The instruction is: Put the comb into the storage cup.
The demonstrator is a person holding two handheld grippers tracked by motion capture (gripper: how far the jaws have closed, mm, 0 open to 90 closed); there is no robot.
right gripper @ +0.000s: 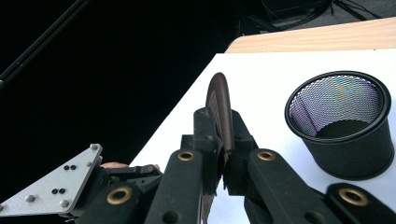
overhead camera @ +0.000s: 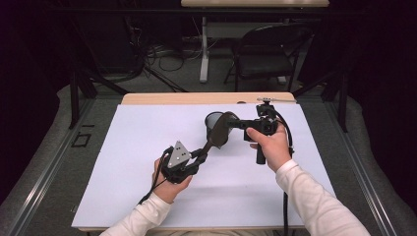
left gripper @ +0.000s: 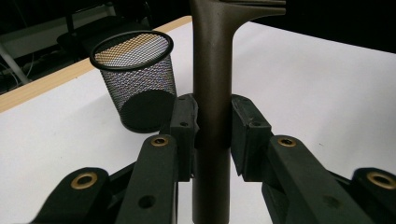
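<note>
White paper covers the table (overhead camera: 147, 147), and a black mesh cup (overhead camera: 213, 123) stands near its far edge, at about 12 o'clock from the person. Both grippers hold one brown slotted spatula (overhead camera: 219, 132) in the air: the left gripper (overhead camera: 200, 155) is clamped on its handle, the right gripper (overhead camera: 235, 123) is closed on the blade edge. The blade hangs just beside the cup, at its 4 o'clock. I judge the pick-up finished; putting the spatula into the cup is left.
</note>
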